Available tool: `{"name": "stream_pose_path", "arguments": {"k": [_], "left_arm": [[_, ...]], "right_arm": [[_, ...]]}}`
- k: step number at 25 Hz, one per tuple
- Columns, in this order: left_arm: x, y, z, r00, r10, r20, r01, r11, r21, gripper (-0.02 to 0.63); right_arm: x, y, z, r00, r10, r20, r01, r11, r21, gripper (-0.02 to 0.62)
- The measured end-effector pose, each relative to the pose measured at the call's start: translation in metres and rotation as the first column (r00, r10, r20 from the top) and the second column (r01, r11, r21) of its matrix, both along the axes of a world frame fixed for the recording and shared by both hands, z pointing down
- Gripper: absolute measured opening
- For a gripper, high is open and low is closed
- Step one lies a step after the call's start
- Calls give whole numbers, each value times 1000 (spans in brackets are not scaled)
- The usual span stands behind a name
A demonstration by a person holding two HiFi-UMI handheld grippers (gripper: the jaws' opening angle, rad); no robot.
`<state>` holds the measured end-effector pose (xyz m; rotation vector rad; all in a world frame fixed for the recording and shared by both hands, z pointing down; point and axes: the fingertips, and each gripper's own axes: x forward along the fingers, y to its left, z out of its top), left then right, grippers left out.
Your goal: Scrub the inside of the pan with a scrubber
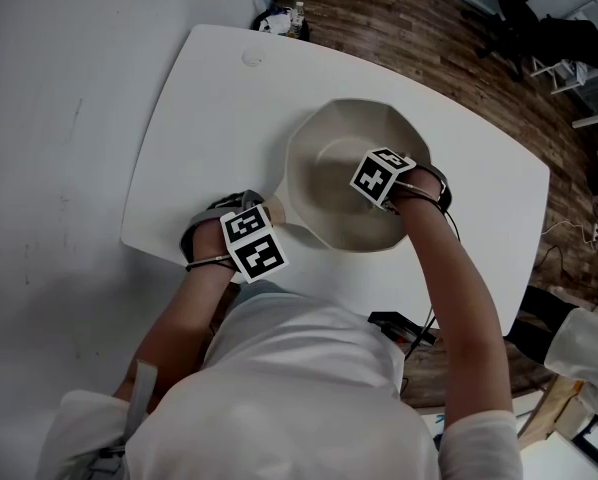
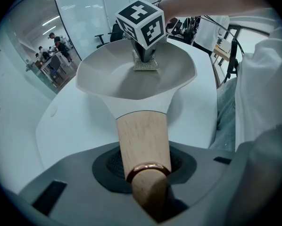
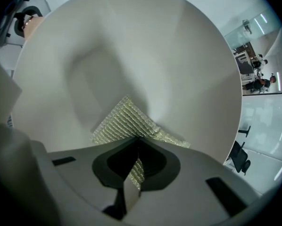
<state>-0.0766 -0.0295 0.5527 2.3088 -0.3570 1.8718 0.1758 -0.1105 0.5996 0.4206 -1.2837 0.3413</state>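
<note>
A cream pan (image 1: 331, 173) (image 2: 117, 74) (image 3: 131, 55) rests on the white table (image 1: 209, 108). Its light wooden handle (image 2: 143, 140) with a copper ring runs between the jaws of my left gripper (image 1: 249, 240) (image 2: 145, 171), which is shut on it at the pan's near left. Over the pan's inside, my right gripper (image 1: 387, 180) (image 2: 143, 55) (image 3: 136, 152) points down. It is shut on a yellowish mesh scrubber (image 3: 124, 121) (image 2: 145, 65), whose free part lies flat against the pan's bottom.
The table's rounded front edge (image 1: 309, 298) lies close to the person's body. A small round mark (image 1: 252, 58) sits near the table's far left corner. Wooden floor, office chairs (image 1: 539, 23) and shelving lie beyond the table at right.
</note>
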Motion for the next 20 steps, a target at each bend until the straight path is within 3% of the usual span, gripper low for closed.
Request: {"name": "stream_pose_path", "arguments": {"k": [6,12,20], "left_arm": [[0,0,0,1000,23,6,-23,1000,1,138],[1,1,0,999,32,7,-32,999,-3,138],[5,3,-1,999,42,-1,-42,999,-18,140]], "right_arm": [[-2,-28,-2,999,-44,-19,46,992,115,23],[-14,-57,-6,994,-108,10,102,964,244,23],[-33,-83,-14,983,-68,172,0,930,369,23]]}}
